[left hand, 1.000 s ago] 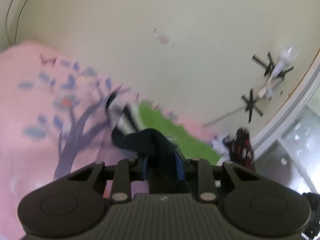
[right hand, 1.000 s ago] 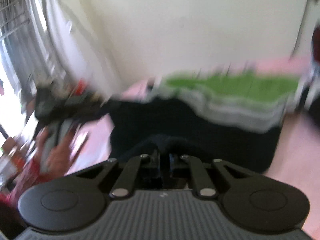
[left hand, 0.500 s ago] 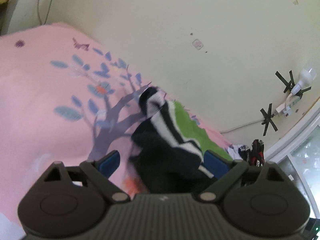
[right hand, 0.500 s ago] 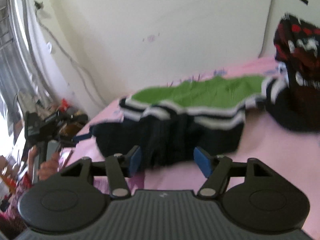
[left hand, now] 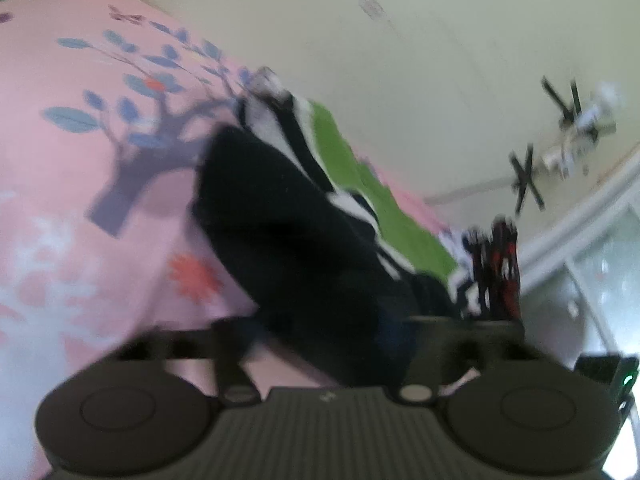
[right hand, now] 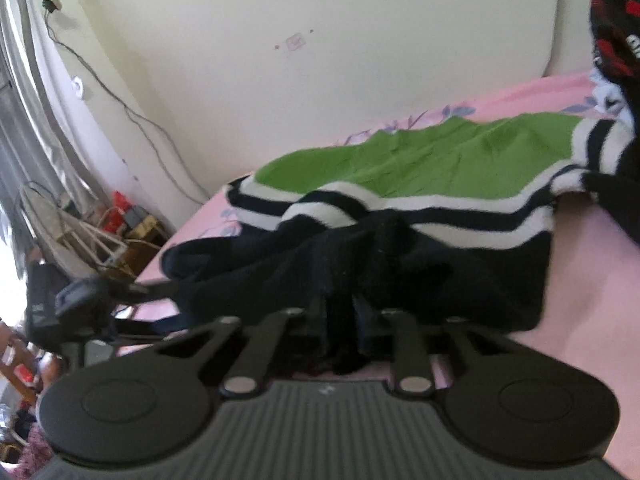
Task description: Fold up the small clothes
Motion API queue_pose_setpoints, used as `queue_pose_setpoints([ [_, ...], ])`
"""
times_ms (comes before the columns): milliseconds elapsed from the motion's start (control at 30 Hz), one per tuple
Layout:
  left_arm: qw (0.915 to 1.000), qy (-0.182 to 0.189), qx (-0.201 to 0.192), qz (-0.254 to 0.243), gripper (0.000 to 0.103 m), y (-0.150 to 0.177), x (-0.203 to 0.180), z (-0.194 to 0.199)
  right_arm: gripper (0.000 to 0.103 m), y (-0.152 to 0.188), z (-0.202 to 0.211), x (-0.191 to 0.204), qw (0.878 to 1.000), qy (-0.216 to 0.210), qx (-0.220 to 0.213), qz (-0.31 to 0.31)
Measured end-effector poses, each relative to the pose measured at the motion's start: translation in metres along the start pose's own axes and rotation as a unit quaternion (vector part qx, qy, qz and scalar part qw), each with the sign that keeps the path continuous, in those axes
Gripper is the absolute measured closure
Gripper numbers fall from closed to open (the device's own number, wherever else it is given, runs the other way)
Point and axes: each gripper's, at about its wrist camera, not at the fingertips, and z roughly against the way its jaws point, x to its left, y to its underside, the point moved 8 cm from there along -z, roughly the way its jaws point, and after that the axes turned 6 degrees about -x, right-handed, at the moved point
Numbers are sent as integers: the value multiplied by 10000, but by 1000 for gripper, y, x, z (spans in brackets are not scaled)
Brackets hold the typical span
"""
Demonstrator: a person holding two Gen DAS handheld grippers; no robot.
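pink bed [left hand: 80,184], sheet printed with a purple tree, blue leaves, an orange flower and white patches. pushed up against a cream wall [right hand: 340,60] on its far side. small mark or sticker on that wall, thin cable [right hand: 132,116] trailing down it at the left in the right wrist view. black tape crosses [left hand: 528,184] holding a white plug and cord on the wall in the left wrist view, window frame curving beyond at the right. grey curtain, a fan-like frame and red and yellow clutter [right hand: 128,220] beside the bed's left edge.

sweater [right hand: 420,208] spread on the bed near the wall: green top, white and black stripes, black lower half bunched toward the cameras. second garment [right hand: 616,40], black with red and white print, heaped at the sweater's right end, touching it.

right tongs [right hand: 340,320] pinched nearly together on a fold of the sweater's black hem. left tongs [left hand: 320,336] blurred, low at the sweater's other end [left hand: 304,248], black cloth draped across the middle of them; left finger set out wide, right one lost in dark cloth, so grip cannot be told. left tongs also seen at the left edge of the right wrist view, beside the black hem.
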Motion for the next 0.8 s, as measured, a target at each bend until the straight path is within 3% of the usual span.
queue_pose_setpoints([
  [33,9999,-8,-5,-154,79,1,-7,3,87,-2,10,10,9998,-181,-49,103],
  [133,9982,432,-50,-419,81,-3,-32,39,87,-4,57,50,9926,-1141,-125,401],
  [200,9937,728,-225,-819,81,-7,-54,82,86,1,97,80,9768,-1977,-106,814],
  [267,9855,777,-549,-1402,79,-9,-70,127,84,10,133,101,9605,-2476,-77,1269],
  [300,9800,798,-790,-1645,60,-10,-74,153,84,13,150,105,9560,-2575,-127,1400],
  [333,9765,761,-1029,-1737,22,-13,-73,172,76,14,160,104,9560,-2571,-184,1400],
  [367,9714,638,-1420,-1791,5,-16,-68,192,44,14,168,100,9568,-2564,-257,1344],
  [400,9660,507,-1765,-1821,2,-18,-64,206,34,13,175,92,9594,-2488,-416,1261],
  [467,9663,342,-1928,-1670,1,-21,-50,212,34,11,177,71,9691,-2153,-652,1013],
  [533,9766,226,-1738,-1248,2,-22,-33,198,37,12,166,43,9806,-1777,-637,520],
  [600,9837,1,-1435,-1084,3,-21,-20,173,41,20,149,11,9926,-1134,-429,119],
  [667,9848,-376,-1213,-1183,5,-14,-11,150,36,34,136,-13,9986,-493,-192,6],
  [733,9837,-704,-977,-1332,5,-5,-4,128,41,52,125,-40,9998,207,82,-10],
  [800,9835,-907,-694,-1403,7,6,4,110,46,68,115,-55,9983,496,303,-109],
])
